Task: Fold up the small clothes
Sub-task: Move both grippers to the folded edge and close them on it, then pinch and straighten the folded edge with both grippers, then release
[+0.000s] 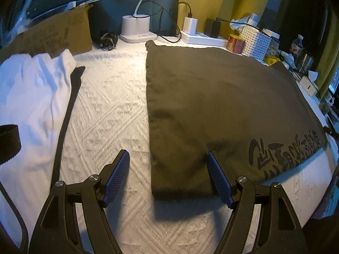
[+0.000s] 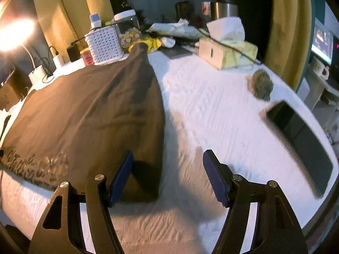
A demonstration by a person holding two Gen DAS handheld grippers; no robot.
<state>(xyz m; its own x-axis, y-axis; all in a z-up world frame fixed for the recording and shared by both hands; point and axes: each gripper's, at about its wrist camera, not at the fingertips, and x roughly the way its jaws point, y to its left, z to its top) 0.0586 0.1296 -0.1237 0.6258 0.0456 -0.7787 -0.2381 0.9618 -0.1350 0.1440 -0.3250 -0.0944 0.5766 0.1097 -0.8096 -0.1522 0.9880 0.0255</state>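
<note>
Approach to near corners of dark garment (image 1: 211,97) on table (image 1: 110,110) — left gripper (image 1: 168,177) and right gripper (image 2: 167,175) fingers spread, empty — next likely pinching both corners, folding away.

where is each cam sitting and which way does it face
Left wrist: rides the left gripper, angled down at the near left corner of the dark folded garment, white clothes off left; only its open jaws show.
Right wrist: rides the right gripper, angled down at the garment's near right corner, phone off right; only its open jaws show.
Shared: the garment, white basket, quilted cover.
</note>
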